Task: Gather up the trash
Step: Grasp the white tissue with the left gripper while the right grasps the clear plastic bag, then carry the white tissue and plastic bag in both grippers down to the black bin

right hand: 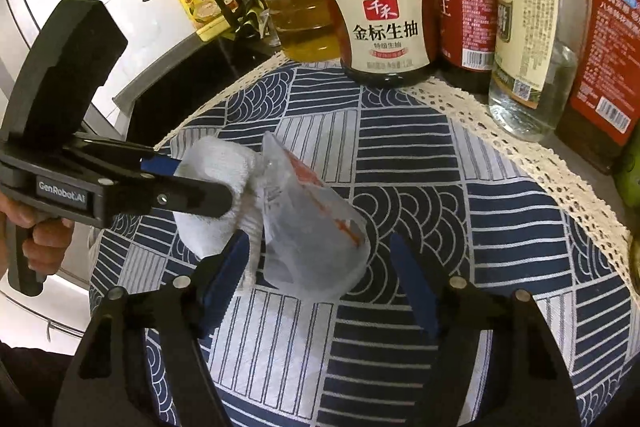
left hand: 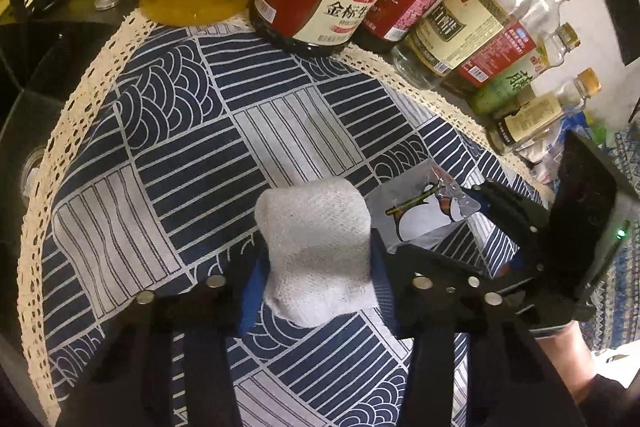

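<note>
The left gripper [left hand: 316, 259] has its jaws closed on a crumpled white paper towel wad [left hand: 316, 247], which sits on the navy-and-white patterned cloth w/ cream lace edge [left hand: 180, 131]. At abt 3 o'clock of the wad, touching it, lies a clear plastic wrapper w/ red-orange print [right hand: 316, 223]. The right gripper [right hand: 320, 279] has its jaws around this wrapper; the blue pads [right hand: 224, 279] stand just beside it, not pressing yet. At 12 o'clock stands a dark soy sauce jar w/ cream label [right hand: 384, 31], among other bottles.
</note>
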`<state>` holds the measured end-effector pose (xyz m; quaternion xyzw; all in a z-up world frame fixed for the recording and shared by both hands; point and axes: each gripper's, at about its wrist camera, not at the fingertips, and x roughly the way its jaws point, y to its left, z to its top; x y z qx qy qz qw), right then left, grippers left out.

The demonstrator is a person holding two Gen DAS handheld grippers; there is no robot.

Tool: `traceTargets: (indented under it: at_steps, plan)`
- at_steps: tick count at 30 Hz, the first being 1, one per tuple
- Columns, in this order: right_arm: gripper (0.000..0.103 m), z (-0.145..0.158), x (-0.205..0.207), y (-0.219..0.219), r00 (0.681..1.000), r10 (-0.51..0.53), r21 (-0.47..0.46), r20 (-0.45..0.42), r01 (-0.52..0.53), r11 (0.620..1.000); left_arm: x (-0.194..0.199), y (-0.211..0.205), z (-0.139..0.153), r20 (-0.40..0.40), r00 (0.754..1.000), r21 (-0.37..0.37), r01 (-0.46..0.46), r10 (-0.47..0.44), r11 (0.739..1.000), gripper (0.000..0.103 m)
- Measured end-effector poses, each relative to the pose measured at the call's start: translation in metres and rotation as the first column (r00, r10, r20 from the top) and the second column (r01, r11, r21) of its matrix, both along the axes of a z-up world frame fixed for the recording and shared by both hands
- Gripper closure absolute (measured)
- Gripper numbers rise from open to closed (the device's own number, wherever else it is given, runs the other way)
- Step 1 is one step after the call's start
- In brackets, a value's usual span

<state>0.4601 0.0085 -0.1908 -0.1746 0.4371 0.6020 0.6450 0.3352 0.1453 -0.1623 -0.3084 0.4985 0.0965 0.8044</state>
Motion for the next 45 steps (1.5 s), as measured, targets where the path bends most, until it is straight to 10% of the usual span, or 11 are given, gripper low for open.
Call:
traceTargets:
  at_steps: [5, 30, 45]
  plan:
    - [0.048, -0.002, -0.002, 0.001, 1.0, -0.011, -0.007, -0.005, 0.011, 1.0, -0.008, 0.004, 0.001, 0.023, 1.0, -0.019, -0.007, 0.007, 1.0, 0.068]
    - [0.049, 0.033, -0.057, -0.052, 0.99, -0.142, 0.039, -0.014, 0.143, 0.989, -0.07, -0.014, 0.037, 0.111, 0.99, 0.054, 0.085, -0.091, 0.995, 0.072]
    - [0.049, 0.075, -0.157, -0.096, 0.936, -0.345, 0.045, 0.066, 0.343, 0.938, -0.135, -0.035, 0.066, 0.212, 0.932, 0.11, 0.277, -0.295, 0.955, 0.072]
